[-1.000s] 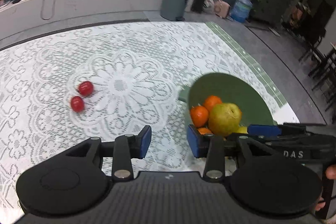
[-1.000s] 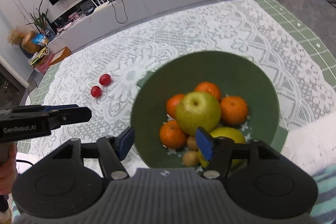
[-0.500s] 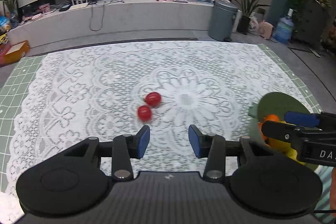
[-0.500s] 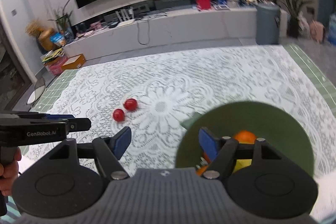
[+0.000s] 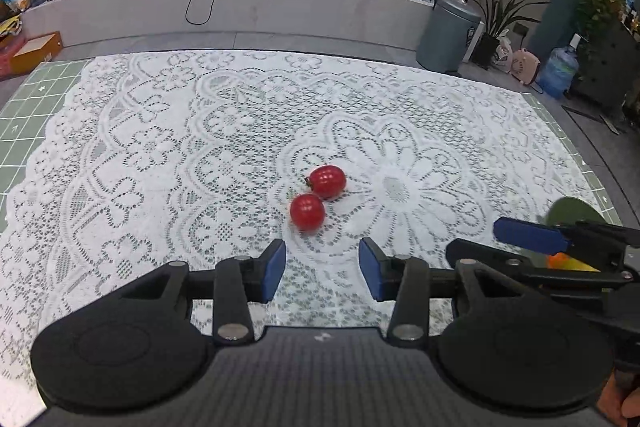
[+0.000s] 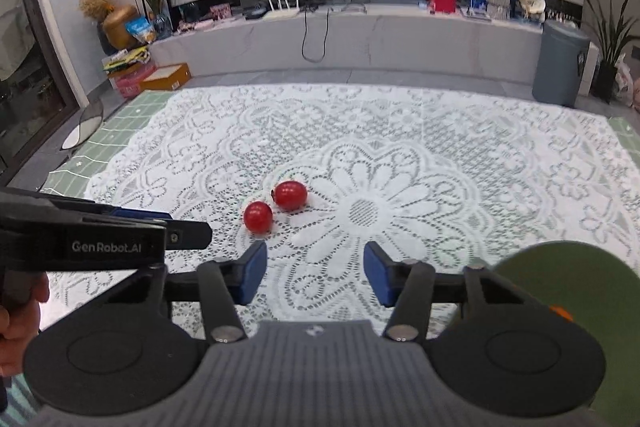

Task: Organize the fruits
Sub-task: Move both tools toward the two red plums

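Left gripper [image 5: 322,269] jaws parted, gripping nothing; right gripper [image 6: 315,273] jaws closing, nothing between them either. Two red tomatoes [image 5: 307,211] [image 5: 328,181], touching each other on the lace-covered tabletop [image 5: 160,167], just ahead of both pairs of jaws. One green bowl [image 6: 568,279] off to the right, orange fruit [image 6: 561,312] barely peeking out.

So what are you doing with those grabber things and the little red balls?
A person holds a grabber in each hand and is tidying fruit. Two small red fruits lie side by side on the lace tablecloth, not yet picked up. The left gripper is open and empty, pointing at them. The right gripper is empty too, its jaws closing. The green bowl with the other fruit sits off to the right.
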The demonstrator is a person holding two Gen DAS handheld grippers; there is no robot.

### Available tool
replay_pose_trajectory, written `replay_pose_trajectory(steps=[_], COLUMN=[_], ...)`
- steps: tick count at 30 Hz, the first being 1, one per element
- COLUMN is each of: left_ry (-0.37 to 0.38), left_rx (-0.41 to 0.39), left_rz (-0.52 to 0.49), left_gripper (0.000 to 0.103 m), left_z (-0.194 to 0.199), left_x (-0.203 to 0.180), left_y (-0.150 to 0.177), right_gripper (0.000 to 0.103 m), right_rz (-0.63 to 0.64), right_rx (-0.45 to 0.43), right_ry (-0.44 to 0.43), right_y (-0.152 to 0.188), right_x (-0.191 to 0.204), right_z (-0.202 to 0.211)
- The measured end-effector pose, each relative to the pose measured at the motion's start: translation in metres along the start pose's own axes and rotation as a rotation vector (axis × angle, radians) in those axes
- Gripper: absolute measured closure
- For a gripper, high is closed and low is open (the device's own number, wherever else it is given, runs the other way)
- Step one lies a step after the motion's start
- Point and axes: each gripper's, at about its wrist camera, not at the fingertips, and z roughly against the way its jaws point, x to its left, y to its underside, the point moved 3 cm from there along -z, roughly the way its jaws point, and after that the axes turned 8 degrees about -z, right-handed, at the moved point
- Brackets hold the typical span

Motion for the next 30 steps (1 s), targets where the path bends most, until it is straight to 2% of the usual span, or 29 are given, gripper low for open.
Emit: replay_pose_trajectory(steps=[6,17,28,30], left_ry=[0.019,0.032,0.065,0.081], left_rx=[0.018,0.100,0.108,0.107], left_rz=[0.037,0.102,0.126,0.126], left_gripper=[0.054,0.055,0.056,0.063], left_z=[-0.027,-0.077,-0.094,-0.096], left_x=[0.011,0.027,0.032,0.031], left_y=[-0.006,-0.012,-0.020,-0.020], right_gripper=[0.053,0.058,0.061,0.061], right_rz=[-0.031,-0.061,-0.084,-0.092], right_rx=[0.023,0.060,0.070,0.076], right_ry=[0.034,0.071,0.090,0.093], right_y=[-0.008,-0.013,-0.020,-0.020], right_x=[0.000,-0.005,-0.015,-0.016], right_z=[-0.034,-0.076,-0.097,-0.099])
